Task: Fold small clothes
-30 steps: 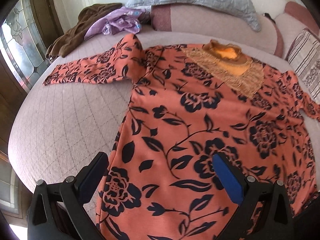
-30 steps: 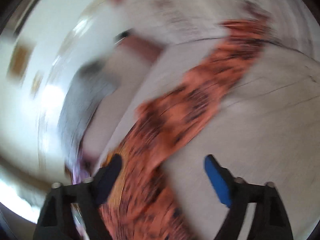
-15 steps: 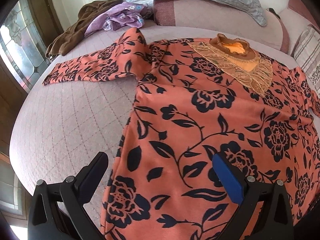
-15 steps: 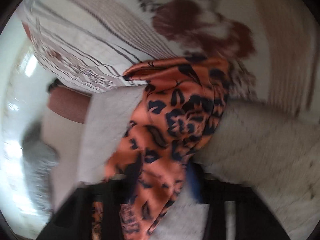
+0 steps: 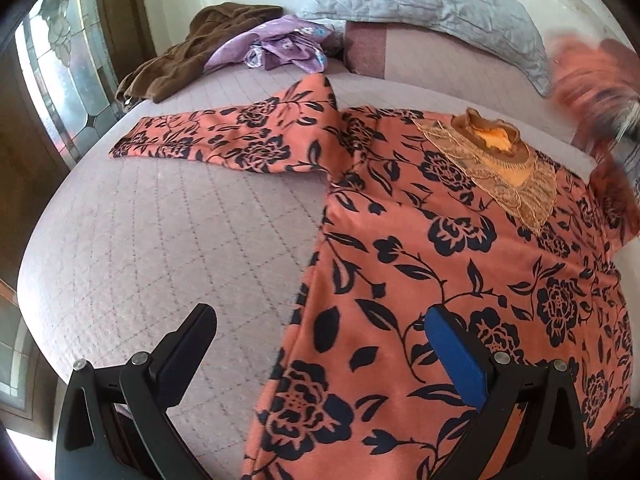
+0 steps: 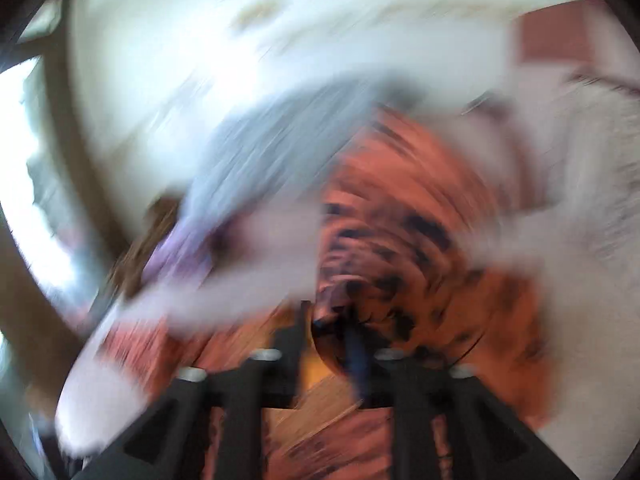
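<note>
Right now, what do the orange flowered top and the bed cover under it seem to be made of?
The orange flowered top looks like a soft, matte knit or fleece: fuzzy edges, limp drape, printed dark flowers. Its neck panel seems to be gold lace or embroidery, slightly glinting. The bed cover looks like matte quilted cotton or a blend, with stitched diamond lines. The exact fibres can't be told.

The garment (image 5: 440, 248) is coloured salmon-orange and is printed with dark navy roses, leaves and vines; its neck panel (image 5: 500, 164) is worked in gold-tan lace over a brighter orange. The bed cover (image 5: 160, 232) is kept in pale mauve-grey, quilted in a diamond grid. A brown cloth (image 5: 188, 56) and a lilac one with small flowers (image 5: 280, 46) are seen beyond, beside a grey-blue quilted pillow (image 5: 432, 0). The left gripper (image 5: 320, 348) is black, with blue pads (image 5: 456, 356).
</note>
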The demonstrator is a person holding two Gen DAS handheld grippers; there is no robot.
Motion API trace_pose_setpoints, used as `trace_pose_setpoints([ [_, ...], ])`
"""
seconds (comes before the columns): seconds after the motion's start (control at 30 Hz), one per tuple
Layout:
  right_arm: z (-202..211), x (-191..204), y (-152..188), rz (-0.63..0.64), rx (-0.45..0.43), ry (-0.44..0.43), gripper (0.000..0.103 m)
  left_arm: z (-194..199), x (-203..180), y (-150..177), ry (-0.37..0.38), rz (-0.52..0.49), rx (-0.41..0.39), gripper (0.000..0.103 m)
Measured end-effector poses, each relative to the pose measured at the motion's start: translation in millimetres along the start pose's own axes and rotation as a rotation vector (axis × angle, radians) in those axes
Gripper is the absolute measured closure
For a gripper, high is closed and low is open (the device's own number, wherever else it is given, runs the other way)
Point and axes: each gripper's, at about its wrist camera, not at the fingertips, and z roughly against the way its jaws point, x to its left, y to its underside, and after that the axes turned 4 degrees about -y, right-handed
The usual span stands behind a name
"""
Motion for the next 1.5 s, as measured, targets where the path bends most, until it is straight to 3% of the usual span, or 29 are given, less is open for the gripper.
trace_pose_setpoints([
  [0.03, -28.4, 14.4, 25.3, 0.009, 0.086, -0.027, 0.007, 0.9, 3.6, -0.6, 0.004, 0.006, 0.000, 0.000],
  [0.1, -75.3, 25.2, 85.8, -0.003, 0.269, -0.017, 0.010, 3.2, 10.7, -3.7, 0.006, 0.009, -0.006, 0.000],
  [0.13, -82.7, 22.5, 103.2, -0.026, 0.317, -0.020, 0.011, 4.7, 14.9, -6.6, 0.006, 0.013, -0.020, 0.000],
  [0.23, -54.8, 13.7, 120.5, -0.057, 0.268, -0.020, 0.011, -2.2, 16.2, -17.7, 0.038, 0.036, -0.011, 0.000],
  [0.43, -0.1, -19.8, 103.5, -0.095, 0.153, 0.025, 0.010, -30.4, -22.4, -70.7, 0.323, 0.122, 0.063, 0.000],
  [0.6, 1.8, -48.7, 118.6, -0.174, 0.125, 0.022, 0.010, -65.5, -65.8, -118.6, 0.385, 0.131, 0.121, 0.005],
  [0.67, -0.4, -58.6, 123.6, -0.228, 0.133, 0.004, 0.010, -84.8, -79.3, -130.6, 0.363, 0.118, 0.154, 0.006],
  [0.73, -2.5, -63.2, 122.2, -0.265, 0.120, -0.026, 0.010, -114.6, -89.9, -135.1, 0.320, 0.111, 0.228, 0.015],
  [0.77, -2.6, -64.9, 119.5, -0.277, 0.109, -0.036, 0.010, -129.5, -93.0, -134.2, 0.303, 0.105, 0.274, 0.035],
  [0.8, -3.1, -65.7, 118.0, -0.280, 0.101, -0.042, 0.010, -138.7, -95.6, -131.8, 0.293, 0.101, 0.310, 0.063],
  [0.83, -3.0, -67.4, 117.1, -0.284, 0.097, -0.049, 0.010, -144.8, -98.7, -130.1, 0.240, 0.081, 0.321, 0.070],
  [0.9, -4.8, -70.3, 117.4, -0.299, 0.096, -0.053, 0.010, -138.8, -104.4, -133.8, 0.253, 0.047, 0.292, 0.097],
  [0.93, -5.7, -71.6, 117.8, -0.309, 0.099, -0.055, 0.010, -130.8, -107.6, -138.2, 0.239, 0.023, 0.265, 0.097],
  [1.07, -9.1, -75.2, 117.8, -0.351, 0.102, -0.074, 0.010, -44.7, -116.2, -167.9, 0.217, -0.090, -0.088, 0.098],
  [1.1, -9.6, -75.0, 117.9, -0.353, 0.100, -0.074, 0.010, -33.4, -113.9, -170.4, 0.217, -0.089, -0.132, 0.098],
  [1.13, -8.6, -75.1, 118.0, -0.354, 0.098, -0.072, 0.010, -30.9, -112.2, -170.9, 0.220, -0.084, -0.137, 0.098],
  [1.2, -8.2, -75.7, 118.5, -0.361, 0.094, -0.071, 0.010, -57.6, -116.4, -161.3, 0.179, -0.111, -0.065, 0.098],
  [1.33, -5.8, -79.3, 117.3, -0.385, 0.080, -0.073, 0.010, -139.3, -105.3, -129.6, 0.092, -0.059, 0.182, 0.097],
  [1.5, 23.2, -101.5, 91.8, -0.463, -0.005, -0.095, 0.010, -139.0, -109.2, -121.5, 0.088, -0.078, 0.143, 0.096],
])
